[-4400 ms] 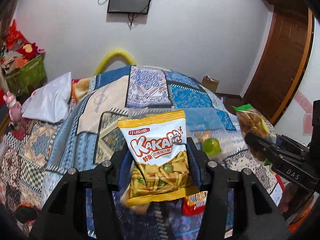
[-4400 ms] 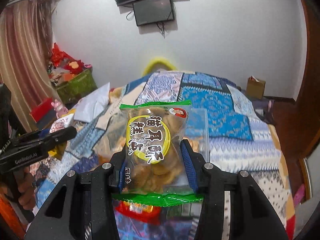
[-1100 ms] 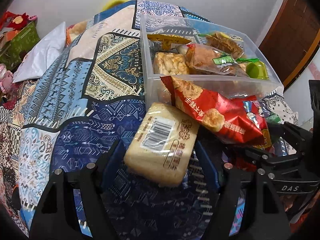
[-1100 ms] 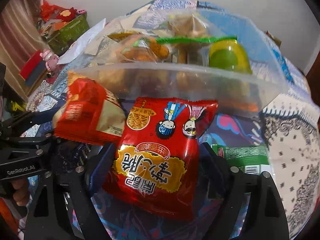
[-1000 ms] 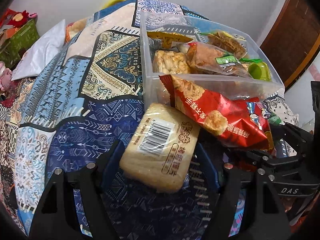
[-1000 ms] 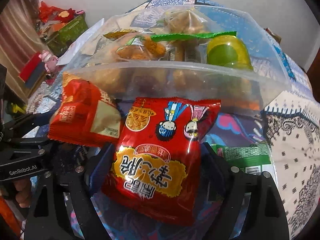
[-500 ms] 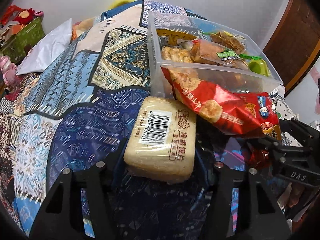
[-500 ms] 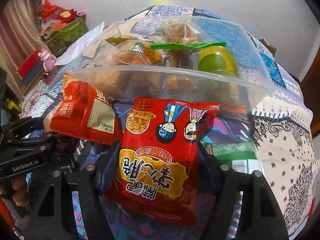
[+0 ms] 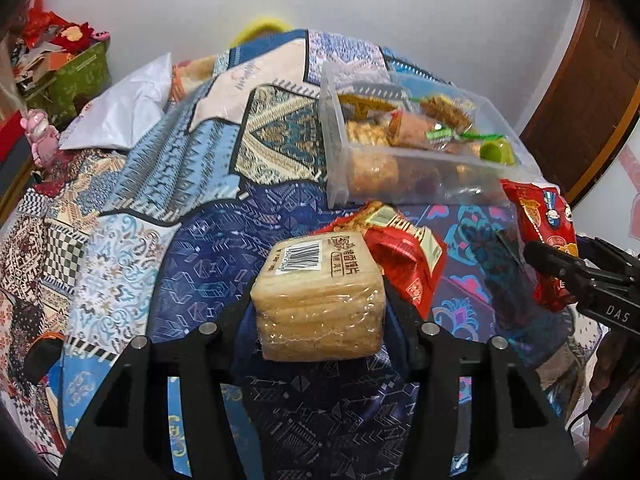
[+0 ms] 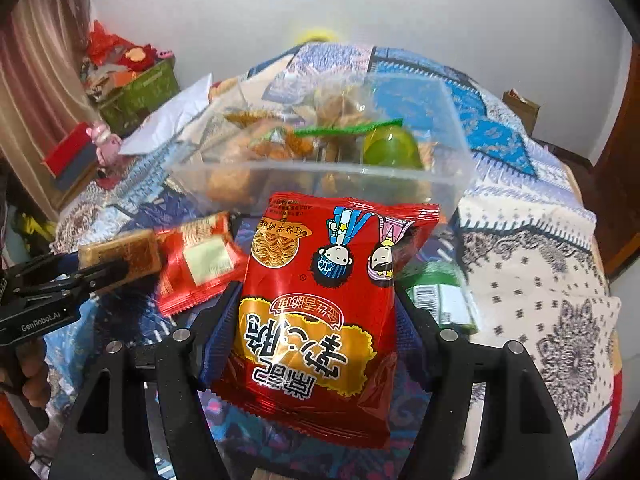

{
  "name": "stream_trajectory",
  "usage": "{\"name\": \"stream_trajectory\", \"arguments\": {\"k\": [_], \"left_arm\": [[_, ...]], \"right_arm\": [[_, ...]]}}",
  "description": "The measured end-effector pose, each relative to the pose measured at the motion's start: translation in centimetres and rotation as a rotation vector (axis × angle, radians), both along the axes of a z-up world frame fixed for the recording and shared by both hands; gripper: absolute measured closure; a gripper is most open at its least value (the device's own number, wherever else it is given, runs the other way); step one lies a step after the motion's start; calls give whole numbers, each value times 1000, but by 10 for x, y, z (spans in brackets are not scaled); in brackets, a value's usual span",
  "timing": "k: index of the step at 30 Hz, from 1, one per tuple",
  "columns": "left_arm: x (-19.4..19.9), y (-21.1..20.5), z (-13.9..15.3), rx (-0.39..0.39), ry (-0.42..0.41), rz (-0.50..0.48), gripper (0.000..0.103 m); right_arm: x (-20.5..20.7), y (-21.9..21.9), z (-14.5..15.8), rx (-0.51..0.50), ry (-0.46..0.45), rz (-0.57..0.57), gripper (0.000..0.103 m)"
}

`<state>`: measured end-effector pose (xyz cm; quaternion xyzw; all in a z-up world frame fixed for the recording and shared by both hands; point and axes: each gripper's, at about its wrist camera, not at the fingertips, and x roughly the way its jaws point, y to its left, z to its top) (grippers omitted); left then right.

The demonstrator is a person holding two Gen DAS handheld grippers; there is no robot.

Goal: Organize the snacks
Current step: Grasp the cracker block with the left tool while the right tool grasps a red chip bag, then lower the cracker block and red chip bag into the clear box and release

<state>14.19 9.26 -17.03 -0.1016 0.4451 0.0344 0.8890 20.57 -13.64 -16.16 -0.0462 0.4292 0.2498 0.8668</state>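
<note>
The left gripper (image 9: pixel 320 316) pinches a wrapped block of biscuits (image 9: pixel 320 300) between its 2 fingers, held above the patterned bedspread (image 9: pixel 200 264). The right gripper (image 10: pixel 316 336) pinches a red noodle-snack bag (image 10: pixel 320 312) by its sides. Ahead of both sits the clear plastic box (image 10: pixel 440 184), already part-filled with snacks and a green cup (image 10: pixel 390 148). Another red packet (image 9: pixel 404 252) and a green packet (image 10: pixel 440 296) lie on the bedspread just in front of the box.

The step in hand looks like carrying both packs over the near wall of the box. It is best to lift each clear of the rim, aim for the open corners, and let go only once the pack is low inside, 1 hand at a time so the grippers do not meet.
</note>
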Motion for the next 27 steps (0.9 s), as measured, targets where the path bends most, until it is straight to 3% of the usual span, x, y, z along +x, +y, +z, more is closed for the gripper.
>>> {"name": "stream_trajectory", "arguments": {"k": [12, 20, 27], "left_arm": [[7, -13, 48, 13, -112, -21, 49], [38, -24, 77, 14, -184, -51, 49], [75, -30, 85, 22, -207, -58, 49]], "right_arm": [[5, -12, 32, 45, -83, -28, 36], [25, -17, 48, 65, -128, -54, 36], [55, -16, 52, 70, -147, -70, 36]]}}
